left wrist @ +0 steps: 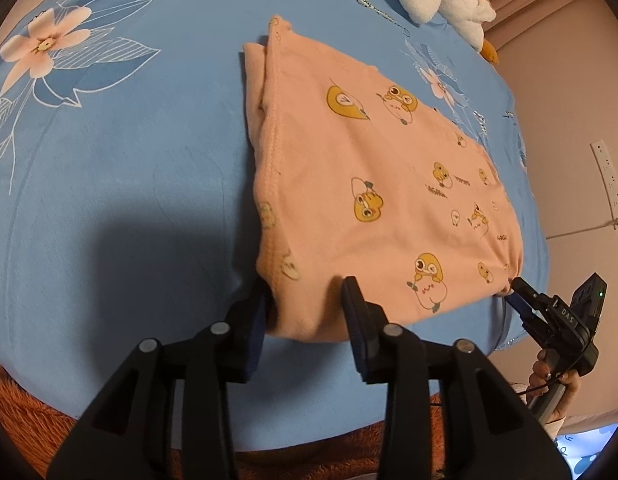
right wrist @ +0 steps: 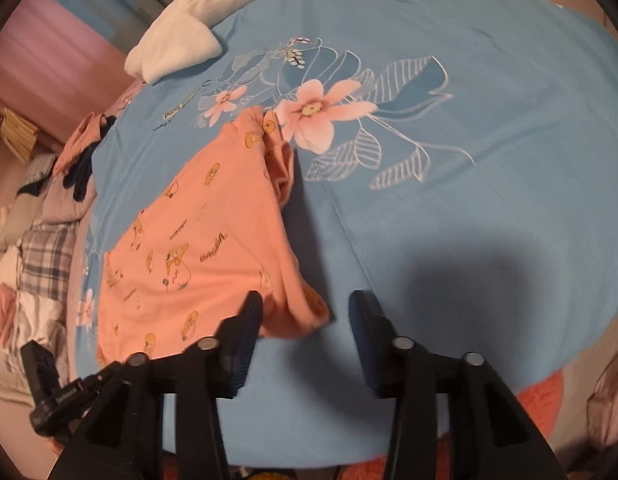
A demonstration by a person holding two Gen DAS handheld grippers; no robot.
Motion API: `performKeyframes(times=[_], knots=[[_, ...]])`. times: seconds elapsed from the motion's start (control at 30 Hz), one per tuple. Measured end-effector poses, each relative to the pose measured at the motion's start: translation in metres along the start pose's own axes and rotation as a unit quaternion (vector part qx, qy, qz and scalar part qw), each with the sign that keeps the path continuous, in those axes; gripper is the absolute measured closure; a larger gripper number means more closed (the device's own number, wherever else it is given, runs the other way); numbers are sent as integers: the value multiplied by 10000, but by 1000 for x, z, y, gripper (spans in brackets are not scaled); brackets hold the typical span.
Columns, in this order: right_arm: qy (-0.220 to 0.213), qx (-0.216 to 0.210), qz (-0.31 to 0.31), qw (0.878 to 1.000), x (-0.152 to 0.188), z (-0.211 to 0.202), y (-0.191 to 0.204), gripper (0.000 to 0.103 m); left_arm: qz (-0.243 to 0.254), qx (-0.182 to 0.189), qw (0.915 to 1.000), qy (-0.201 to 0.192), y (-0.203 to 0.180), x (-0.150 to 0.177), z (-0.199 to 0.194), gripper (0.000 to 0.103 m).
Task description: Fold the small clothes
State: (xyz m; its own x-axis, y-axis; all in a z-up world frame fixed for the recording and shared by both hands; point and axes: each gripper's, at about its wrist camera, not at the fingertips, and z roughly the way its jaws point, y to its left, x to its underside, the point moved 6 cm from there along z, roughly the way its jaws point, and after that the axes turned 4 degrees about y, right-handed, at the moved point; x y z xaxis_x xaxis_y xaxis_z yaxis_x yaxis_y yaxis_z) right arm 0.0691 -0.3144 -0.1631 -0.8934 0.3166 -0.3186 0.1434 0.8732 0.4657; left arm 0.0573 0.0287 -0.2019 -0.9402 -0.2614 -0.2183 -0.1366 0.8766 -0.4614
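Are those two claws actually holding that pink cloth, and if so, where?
Nothing is clamped. The left gripper and the right gripper each have open jaws straddling a near corner of the pink garment.

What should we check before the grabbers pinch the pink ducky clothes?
1. Left gripper jaws open: ok.
2. Right gripper jaws open: ok.
3. Pink garment near corner between the left jaws: ok.
4. Its other near corner between the right jaws: ok.
5. Garment flat on the blue sheet: not ok, the far corner is bunched.
6. All cloth layers inside the jaws: cannot tell.
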Motion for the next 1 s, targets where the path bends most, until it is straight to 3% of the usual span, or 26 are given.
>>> performKeyframes(times=[0.07,0.13,0.17,0.2,0.4,0.53,0.67,0.73,0.8,0.83,0.9,0.93,1.0], knots=[[146,-205,-54,9997,7,8,4,58,79,-76,9999,-63,-2,1,2,71],[168,-137,-125,9997,9,14,7,63,139,-261,9995,-130,1,2,2,89],[91,-19,-206,9997,9,15,8,83,186,-288,9993,-147,1,3,2,90],[40,119,-305,9995,7,15,9,92,176,-292,9993,-161,1,3,3,91],[-259,494,-928,9941,-3,-9,22,95,267,-390,9988,-149,2,-2,-1,93],[-79,725,-1276,9891,-2,-2,20,95,263,-402,9988,-35,4,-5,4,92],[25,1623,-1155,9800,2,18,-8,98,305,-452,9985,19,5,-4,0,88],[-92,1382,-884,9864,3,9,-15,98,332,-480,9983,36,4,-3,-5,88],[-196,1406,-711,9873,2,0,-21,98,445,-562,9974,-55,0,-5,-16,88],[-264,1491,-609,9866,2,-5,-25,98,522,-627,9965,-170,-3,-8,-23,87],[-336,1392,-365,9890,4,-13,-28,98,616,-673,9950,-402,-11,-14,-36,70],[-370,1174,-233,9921,5,-17,-27,97,646,-641,9946,-499,-15,-17,-41,59],[-411,658,-11,9970,9,-19,-21,86,726,-396,9942,-691,-29,-21,-47,45]])
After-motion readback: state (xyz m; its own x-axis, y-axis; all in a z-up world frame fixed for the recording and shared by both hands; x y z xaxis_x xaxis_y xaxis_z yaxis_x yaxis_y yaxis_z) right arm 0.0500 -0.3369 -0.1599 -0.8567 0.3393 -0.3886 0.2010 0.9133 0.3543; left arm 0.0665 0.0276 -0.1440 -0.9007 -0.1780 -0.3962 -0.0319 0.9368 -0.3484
